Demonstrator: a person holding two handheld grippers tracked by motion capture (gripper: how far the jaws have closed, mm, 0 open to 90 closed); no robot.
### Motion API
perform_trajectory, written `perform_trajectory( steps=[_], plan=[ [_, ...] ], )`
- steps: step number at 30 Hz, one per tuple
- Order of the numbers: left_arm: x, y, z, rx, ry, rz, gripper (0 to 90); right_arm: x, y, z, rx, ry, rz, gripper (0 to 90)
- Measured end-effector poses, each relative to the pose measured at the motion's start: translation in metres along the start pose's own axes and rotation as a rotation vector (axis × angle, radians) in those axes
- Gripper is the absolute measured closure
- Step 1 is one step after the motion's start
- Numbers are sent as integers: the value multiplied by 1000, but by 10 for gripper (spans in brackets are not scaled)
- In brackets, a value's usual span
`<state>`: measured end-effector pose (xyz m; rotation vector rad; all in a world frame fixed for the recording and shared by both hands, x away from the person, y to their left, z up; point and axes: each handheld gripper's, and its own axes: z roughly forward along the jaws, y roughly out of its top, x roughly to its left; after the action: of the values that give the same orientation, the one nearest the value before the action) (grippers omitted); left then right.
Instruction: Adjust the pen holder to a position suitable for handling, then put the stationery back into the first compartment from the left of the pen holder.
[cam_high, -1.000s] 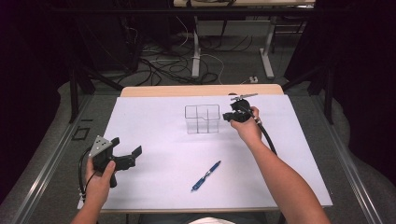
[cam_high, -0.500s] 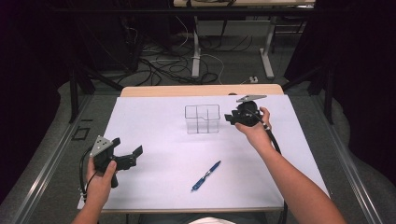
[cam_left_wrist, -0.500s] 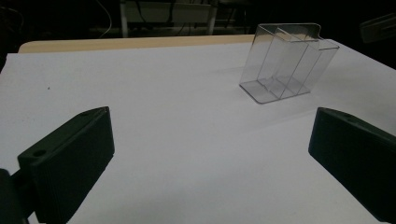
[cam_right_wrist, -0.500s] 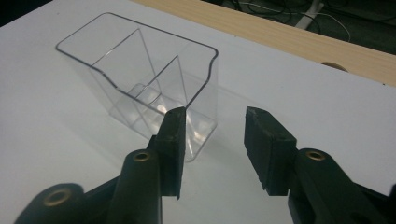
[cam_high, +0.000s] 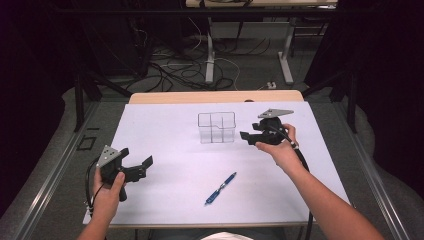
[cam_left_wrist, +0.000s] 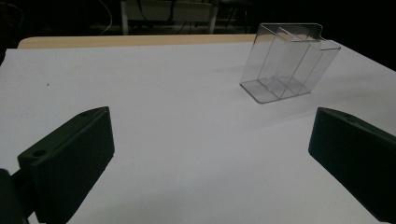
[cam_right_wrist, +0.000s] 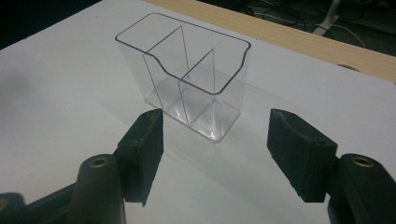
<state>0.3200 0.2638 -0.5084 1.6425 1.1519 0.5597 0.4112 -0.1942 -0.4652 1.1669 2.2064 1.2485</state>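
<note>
a clear divided organizer (cam_high: 216, 128) stood upright, its compartments empty; the right gripper (cam_high: 248, 137) beside it had just been opening, grasping nothing.

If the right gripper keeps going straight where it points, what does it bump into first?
Most likely the clear box. The right gripper points at it with open, empty jaws, and nothing lies between them.

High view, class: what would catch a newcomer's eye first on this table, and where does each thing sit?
A clear plastic organiser with inner dividers stands upright and empty at the far middle of the white table cover. Just beside it hangs the right claw, jaws apart with nothing between them, having just been opening. A blue pen lies alone near the front edge, and the left claw is open at the near left.
</note>
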Motion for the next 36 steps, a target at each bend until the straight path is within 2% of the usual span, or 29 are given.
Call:
perform_trajectory(
  steps=[3,7,12,15,17,20,21,24,30,31,36],
  plan=[
    [-1,0,0,-1,-1,-2,0,4,-5,-8,0,-5,-16,347],
    [-1,0,0,-2,-1,-2,0,8,-13,-20,-4,23,26,318],
    [-1,0,0,-2,-8,-4,0,13,-24,-32,-8,26,3,222],
    [-1,0,0,-2,-12,-6,0,15,-31,-38,-5,-1,-7,154],
    [-2,0,0,-2,-14,-8,0,16,-37,-41,-12,-19,-2,138],
    [-2,0,0,0,-15,-8,0,16,-46,-45,-36,-57,13,15],
    [-2,0,1,0,-14,-8,0,15,-49,-46,-40,-63,18,0],
    [-3,0,1,3,-19,-17,0,13,-57,-49,-35,-81,36,0],
    [-5,1,2,8,-33,-23,0,8,-64,-54,-79,-107,57,0],
    [-5,1,2,6,-29,-23,0,7,-64,-55,-86,-127,51,0],
    [-11,6,3,21,-24,-30,0,3,-63,-60,-62,-161,16,0]
  ],
)
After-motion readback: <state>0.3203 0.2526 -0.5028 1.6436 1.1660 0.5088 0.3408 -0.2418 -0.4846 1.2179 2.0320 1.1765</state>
